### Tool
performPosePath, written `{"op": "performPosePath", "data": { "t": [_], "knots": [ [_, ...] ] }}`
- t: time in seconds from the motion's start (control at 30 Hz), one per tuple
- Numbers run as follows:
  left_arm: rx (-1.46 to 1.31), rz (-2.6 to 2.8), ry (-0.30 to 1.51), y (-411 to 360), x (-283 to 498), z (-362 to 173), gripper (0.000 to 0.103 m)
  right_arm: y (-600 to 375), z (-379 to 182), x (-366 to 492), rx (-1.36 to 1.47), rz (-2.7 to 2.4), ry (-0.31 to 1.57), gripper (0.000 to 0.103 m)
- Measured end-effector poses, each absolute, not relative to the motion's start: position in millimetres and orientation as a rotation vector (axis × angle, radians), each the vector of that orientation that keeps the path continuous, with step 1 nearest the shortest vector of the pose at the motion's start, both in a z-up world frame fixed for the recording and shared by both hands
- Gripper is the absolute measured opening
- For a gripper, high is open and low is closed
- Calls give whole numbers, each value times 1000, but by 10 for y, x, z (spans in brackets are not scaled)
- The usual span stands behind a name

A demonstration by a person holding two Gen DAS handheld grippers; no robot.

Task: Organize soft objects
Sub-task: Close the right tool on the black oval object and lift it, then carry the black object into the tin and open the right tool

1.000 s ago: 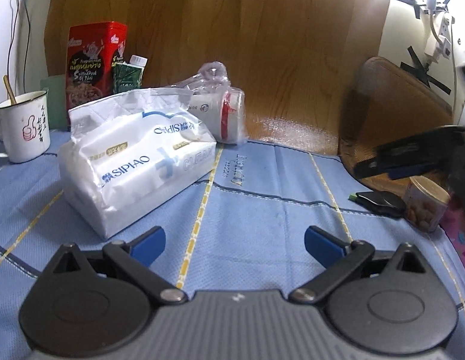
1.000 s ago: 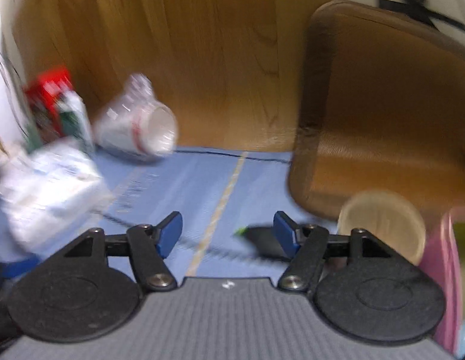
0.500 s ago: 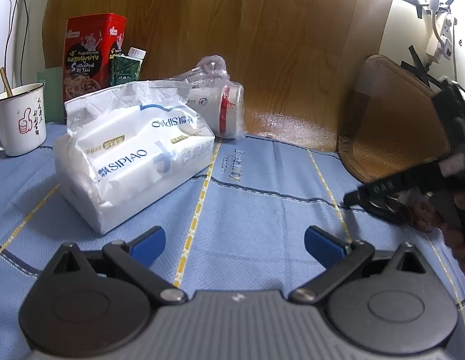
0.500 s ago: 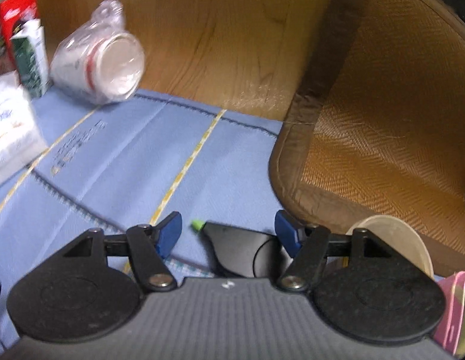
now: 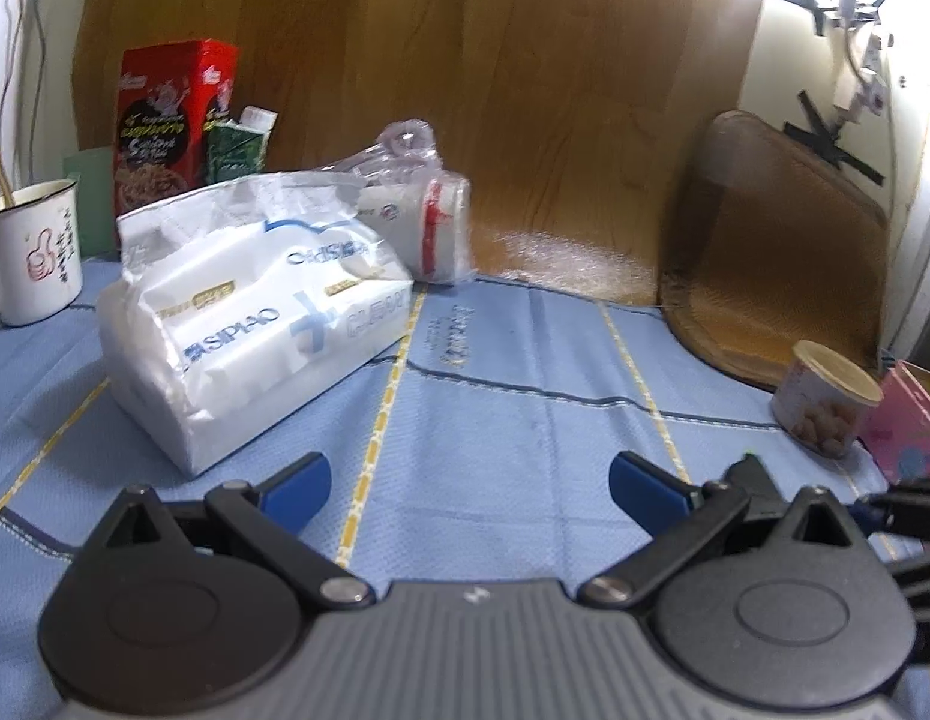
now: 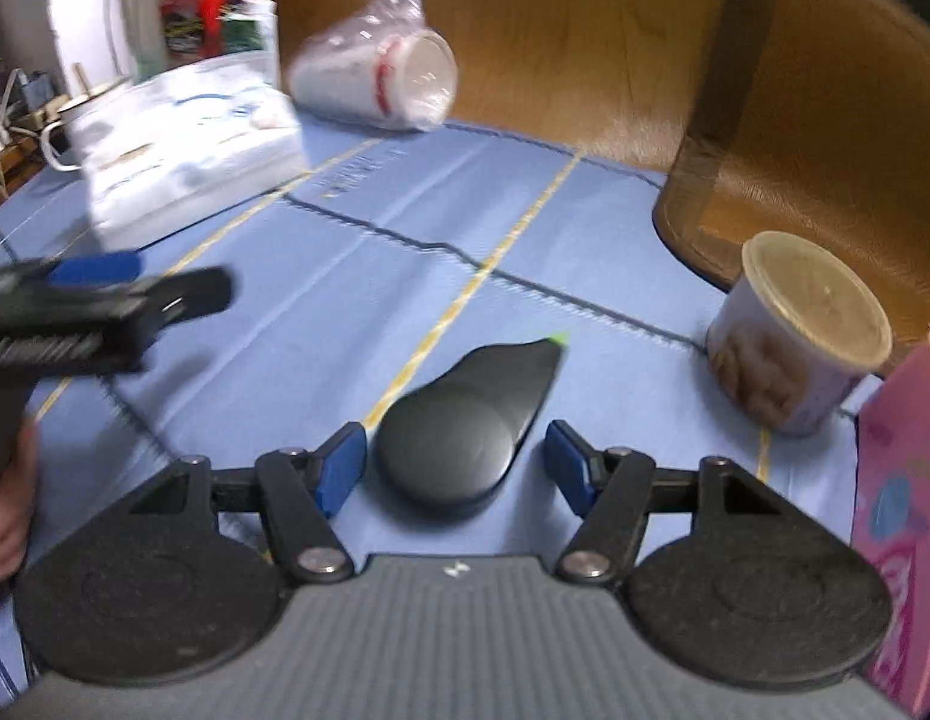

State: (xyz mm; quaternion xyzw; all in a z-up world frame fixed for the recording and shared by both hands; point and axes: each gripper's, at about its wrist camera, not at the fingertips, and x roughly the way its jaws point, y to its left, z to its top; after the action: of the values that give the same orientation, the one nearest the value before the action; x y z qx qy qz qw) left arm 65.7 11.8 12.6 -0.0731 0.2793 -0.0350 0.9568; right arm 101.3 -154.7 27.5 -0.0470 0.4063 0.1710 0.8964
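Barely begun: right gripper (image 6: pixel 456 468) jaws closing around black teardrop-shaped case (image 6: pixel 465 414), pads not yet pressing. Left gripper (image 5: pixel 468 483) open, empty; tissue pack (image 5: pixel 255 306) ahead-left, untouched.

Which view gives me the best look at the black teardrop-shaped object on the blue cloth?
The right wrist view: the black object lies whole on the blue cloth, between the right claw's open fingers. In the left wrist view its own claw hides nearly all of it.
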Motion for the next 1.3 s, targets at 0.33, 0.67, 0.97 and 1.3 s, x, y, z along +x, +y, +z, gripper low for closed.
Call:
{"op": "performPosePath", "data": {
  "t": [0.33, 0.67, 0.97, 1.3],
  "knots": [
    [-266, -399, 686, 27, 570, 86, 102, -1626, 167, 270, -57, 341, 651, 53],
    [-156, -562, 822, -703, 92, 123, 76, -1776, 117, -362, 98, 418, 585, 53],
    [-152, -635, 785, -993, -121, 426, 48, -1877, 219, -616, 158, 408, 480, 53],
    [-24, -821, 666, -2037, -126, 910, 48, -2389, 612, -944, 73, 166, 240, 52]
  ]
}}
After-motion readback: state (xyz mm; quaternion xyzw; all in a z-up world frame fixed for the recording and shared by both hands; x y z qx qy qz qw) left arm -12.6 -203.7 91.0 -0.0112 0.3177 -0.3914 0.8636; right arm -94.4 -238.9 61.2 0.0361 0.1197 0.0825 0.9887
